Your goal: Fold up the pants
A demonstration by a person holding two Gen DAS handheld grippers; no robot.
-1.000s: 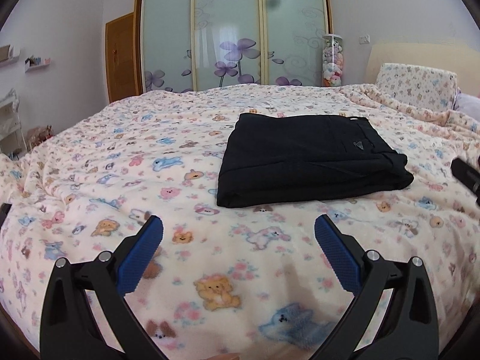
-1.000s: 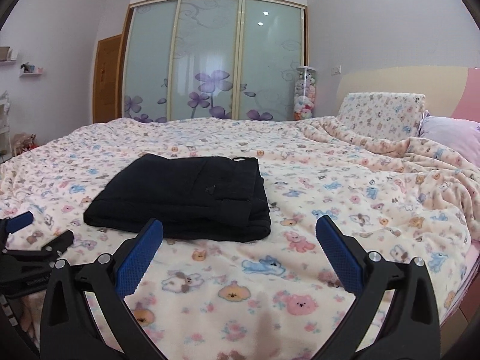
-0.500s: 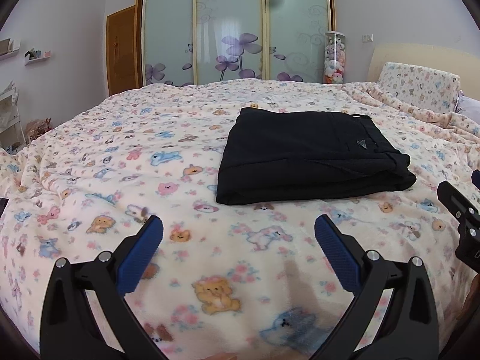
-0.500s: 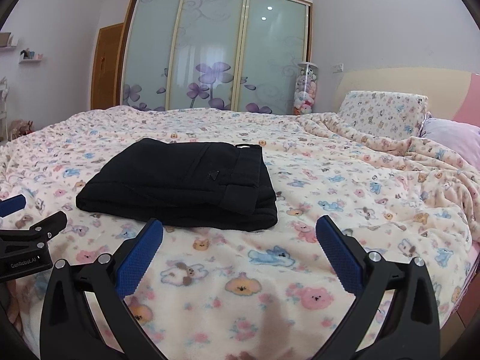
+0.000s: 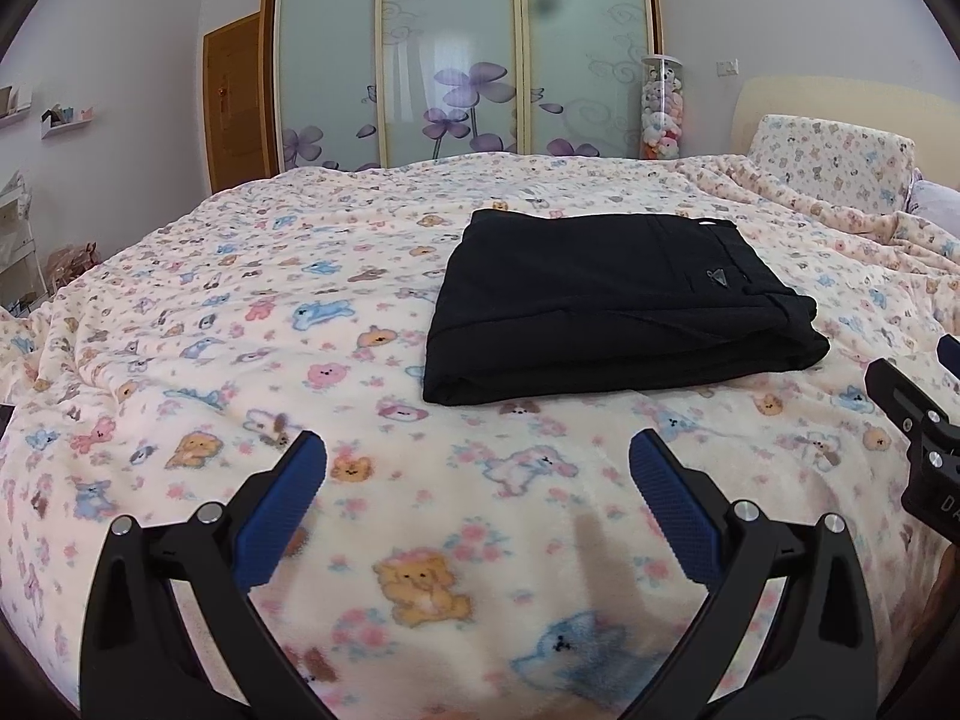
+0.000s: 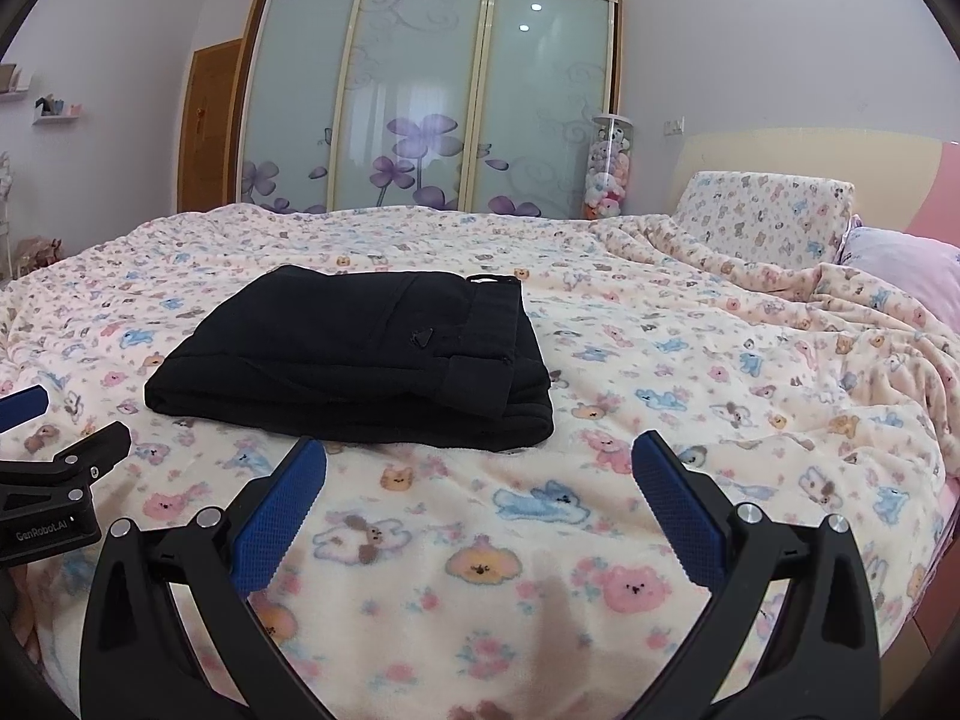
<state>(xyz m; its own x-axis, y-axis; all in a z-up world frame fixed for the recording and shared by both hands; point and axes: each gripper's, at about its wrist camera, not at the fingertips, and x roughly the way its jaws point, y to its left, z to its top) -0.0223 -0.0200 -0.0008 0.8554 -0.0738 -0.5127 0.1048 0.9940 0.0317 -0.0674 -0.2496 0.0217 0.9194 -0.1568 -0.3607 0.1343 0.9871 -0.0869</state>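
Observation:
Black pants (image 5: 606,306) lie folded into a flat rectangle on the bed, and they show in the right wrist view (image 6: 360,354) too. My left gripper (image 5: 477,456) is open and empty, held above the blanket short of the pants' near edge. My right gripper (image 6: 479,459) is open and empty, just short of the pants' near right corner. The right gripper's body shows at the right edge of the left wrist view (image 5: 918,426), and the left gripper's body at the left edge of the right wrist view (image 6: 54,480).
The bed carries a cream blanket with a cartoon animal print (image 5: 240,324). A patterned pillow (image 6: 762,216) and a pink pillow (image 6: 900,264) lie at the headboard end. Sliding wardrobe doors (image 6: 420,102) and a tube of plush toys (image 6: 609,168) stand behind.
Both grippers have drawn back a little from the pants and tilted slightly upward. The pants have not moved. Both stay open.

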